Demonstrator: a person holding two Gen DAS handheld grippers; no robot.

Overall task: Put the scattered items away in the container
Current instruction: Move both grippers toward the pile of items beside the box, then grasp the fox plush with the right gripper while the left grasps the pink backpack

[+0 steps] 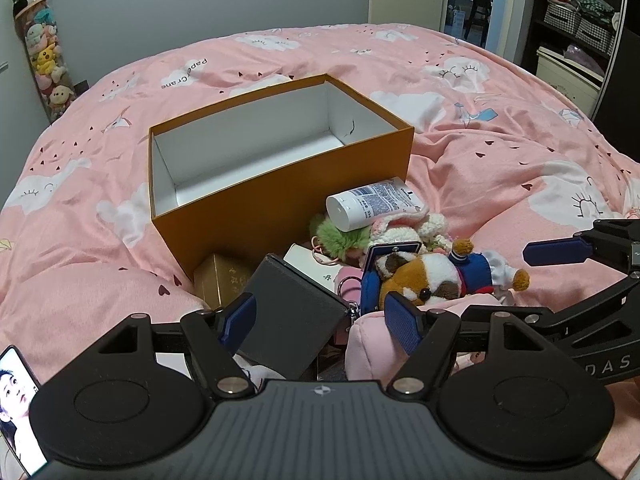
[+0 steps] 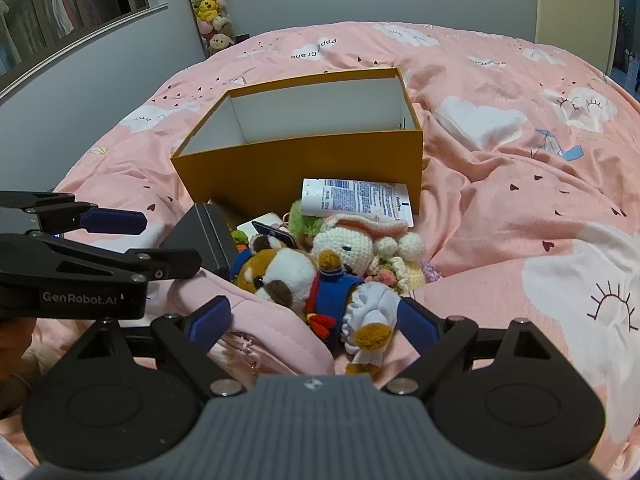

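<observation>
Orange cardboard box sits open on the pink cloud-print duvet; its white interior holds nothing visible. Scattered items lie heaped just in front of its near wall: a white lotion tube on its side, resting on a crocheted bunny and a green pom-pom; a gold box touching the orange wall; a dark grey case tilted against the heap; a white carton partly buried. A brown-and-white plush dog in blue clothing lies across a pink pouch. Left gripper is released, jaws spread, with the grey case between its fingers and no contact visible. Right gripper is likewise spread wide, its fingers flanking the plush dog's lower body; whether the pads touch the toy cannot be determined. A phone with a lit screen lies at the lower left edge of the left wrist view.
</observation>
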